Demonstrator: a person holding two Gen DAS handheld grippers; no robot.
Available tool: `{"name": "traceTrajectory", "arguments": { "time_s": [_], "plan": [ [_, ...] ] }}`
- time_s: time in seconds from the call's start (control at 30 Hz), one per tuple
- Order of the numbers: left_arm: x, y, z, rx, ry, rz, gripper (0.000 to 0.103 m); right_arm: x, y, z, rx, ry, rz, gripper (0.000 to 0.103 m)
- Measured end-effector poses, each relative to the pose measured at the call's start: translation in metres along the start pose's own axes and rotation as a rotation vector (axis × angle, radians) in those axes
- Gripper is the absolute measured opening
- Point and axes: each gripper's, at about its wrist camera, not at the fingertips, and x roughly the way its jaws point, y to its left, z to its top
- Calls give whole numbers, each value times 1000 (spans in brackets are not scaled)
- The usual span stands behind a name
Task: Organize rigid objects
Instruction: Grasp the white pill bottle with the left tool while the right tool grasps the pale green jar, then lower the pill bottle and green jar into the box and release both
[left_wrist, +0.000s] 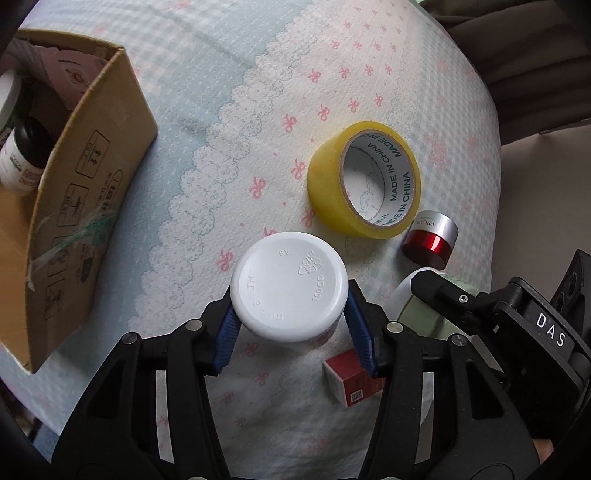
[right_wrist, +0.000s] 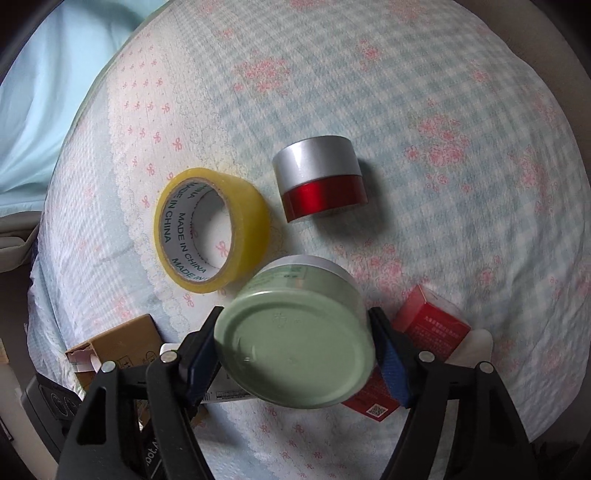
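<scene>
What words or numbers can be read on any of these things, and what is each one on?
"MADE IN CHINA": inside the yellow tape roll.
"PROYA": silver lid of the red jar.
"150 CC" and "A8": embossed base of the white jar held in the left tool.
"DAS": black body of the right tool.
Cardboard box symbols, red carton print and green jar label: too small to read.

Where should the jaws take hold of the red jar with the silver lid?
Grip the red jar across its round side wall, coming from above: it stands upright on the bedspread, apart from the tape roll, so both sides are free.
</scene>
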Motion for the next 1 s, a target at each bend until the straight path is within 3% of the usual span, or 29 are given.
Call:
{"name": "traceTrajectory", "arguments": {
  "time_s": [0.3,0.53,0.73,1.0],
  "plan": [
    [-82,-11,-12,105,-91,-50,47,-69,3,-58,-42,-102,32,71],
    [-186,-1,-11,204,-165,-89,47,-135,24,-105,-169,-186,48,71],
    [-271,42,-5,254,-247,-67,47,-166,56,-149,-287,-210,78,71],
    [-326,126,23,261,-272,-86,47,-160,121,-208,-320,-229,111,71]
  ]
}}
